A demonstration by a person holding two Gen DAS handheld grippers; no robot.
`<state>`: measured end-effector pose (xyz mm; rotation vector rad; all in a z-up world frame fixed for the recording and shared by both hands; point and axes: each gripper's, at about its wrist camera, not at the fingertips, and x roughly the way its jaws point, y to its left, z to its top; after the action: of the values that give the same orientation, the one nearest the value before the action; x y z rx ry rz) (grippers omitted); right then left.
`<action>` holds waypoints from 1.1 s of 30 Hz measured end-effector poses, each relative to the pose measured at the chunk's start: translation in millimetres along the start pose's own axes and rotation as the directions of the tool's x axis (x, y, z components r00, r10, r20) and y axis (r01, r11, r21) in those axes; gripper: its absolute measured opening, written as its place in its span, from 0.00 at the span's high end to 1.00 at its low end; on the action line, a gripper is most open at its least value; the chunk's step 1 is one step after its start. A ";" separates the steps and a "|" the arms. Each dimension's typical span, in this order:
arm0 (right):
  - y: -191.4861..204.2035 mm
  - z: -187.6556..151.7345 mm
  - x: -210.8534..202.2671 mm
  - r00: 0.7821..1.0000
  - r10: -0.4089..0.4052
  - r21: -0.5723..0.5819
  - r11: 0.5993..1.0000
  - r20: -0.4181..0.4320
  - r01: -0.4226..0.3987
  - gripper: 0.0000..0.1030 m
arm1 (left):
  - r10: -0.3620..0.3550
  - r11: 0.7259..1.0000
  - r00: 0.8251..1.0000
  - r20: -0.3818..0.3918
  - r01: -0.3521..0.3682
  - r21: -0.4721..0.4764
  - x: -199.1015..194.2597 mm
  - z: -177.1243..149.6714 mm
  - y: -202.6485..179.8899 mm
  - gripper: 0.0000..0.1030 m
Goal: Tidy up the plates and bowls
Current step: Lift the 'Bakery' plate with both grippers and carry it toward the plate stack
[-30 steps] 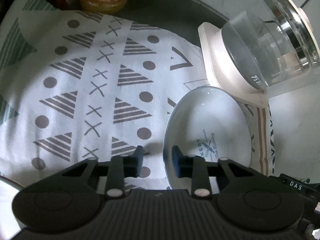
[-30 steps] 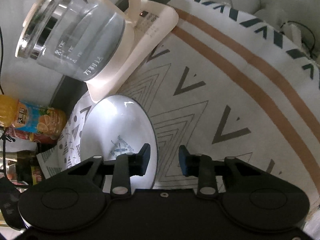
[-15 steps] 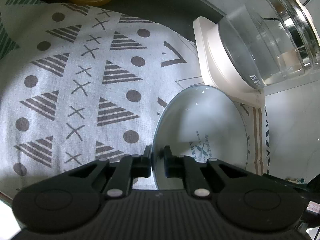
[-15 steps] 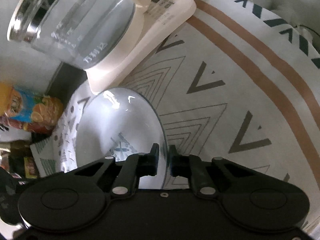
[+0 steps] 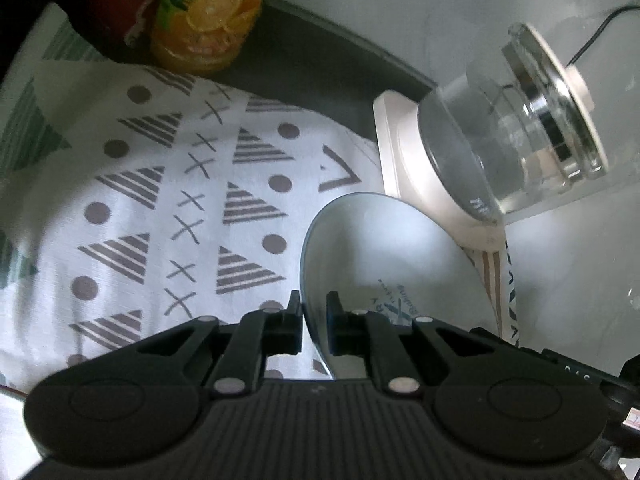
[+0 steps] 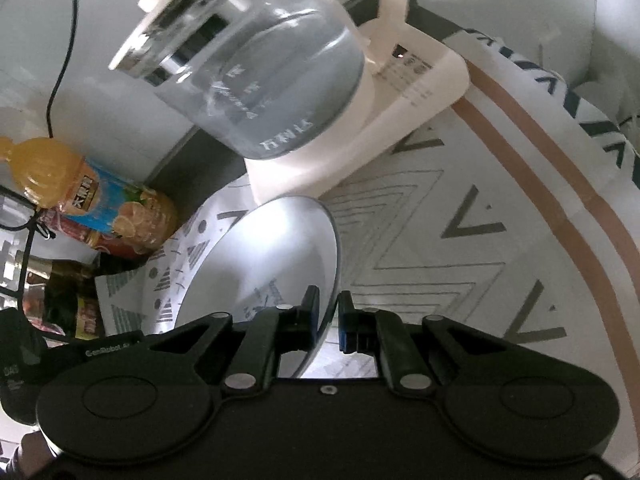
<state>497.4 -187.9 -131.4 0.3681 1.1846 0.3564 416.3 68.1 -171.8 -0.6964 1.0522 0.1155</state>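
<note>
1. Here, both grippers were angled steeply downward, and one white plate point(image 5: 384, 256) was pinched by its rim at opposite sides: the left gripper point(image 5: 314, 322) was clamped on one edge, the right gripper point(image 6: 329, 322) on the other, jaws nearly together.
2. The plate was held tilted over a patterned cloth point(image 5: 168, 208).
3. Just beyond the plate, a glass kettle point(image 6: 260, 80) was seen on its cream base point(image 6: 400, 116); near the cloth's far corner, an orange juice bottle point(image 6: 88, 196) was stood beside a red can point(image 5: 120, 8).
4. The plate's near edge was hidden behind the gripper bodies, and its blue print was too blurred to be read.
</note>
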 end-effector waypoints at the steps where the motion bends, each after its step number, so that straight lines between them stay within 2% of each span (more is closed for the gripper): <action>1: 1.9 0.3 -0.6 1.000 0.002 -0.004 1.000 0.000 -0.002 0.91 | -0.004 1.000 1.000 0.005 0.004 -0.004 -3.3 0.5 2.5 0.91; 11: 40.4 1.3 -2.6 1.000 0.029 -0.067 0.997 0.012 -0.028 0.91 | -0.029 0.998 0.997 0.068 0.034 -0.062 -41.8 -0.5 21.2 0.91; 18: 72.3 -3.5 -15.0 0.998 0.061 -0.162 0.985 0.022 -0.056 0.91 | -0.037 0.992 0.992 0.118 0.051 -0.112 -76.8 -9.7 42.7 0.91; 22: 95.7 -12.9 -21.5 0.998 0.065 -0.230 0.971 0.014 -0.060 0.90 | -0.036 0.989 0.989 0.144 0.056 -0.136 -96.3 -17.1 56.3 0.91; 33: 127.9 -53.3 -36.7 0.995 0.104 -0.291 0.951 -0.008 -0.102 0.90 | -0.011 0.983 0.980 0.198 0.046 -0.177 -145.3 -48.0 85.9 0.91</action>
<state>425.4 -86.4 -60.3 0.1740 1.0885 0.6120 270.7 141.5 -106.6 -0.8461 0.8481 0.2525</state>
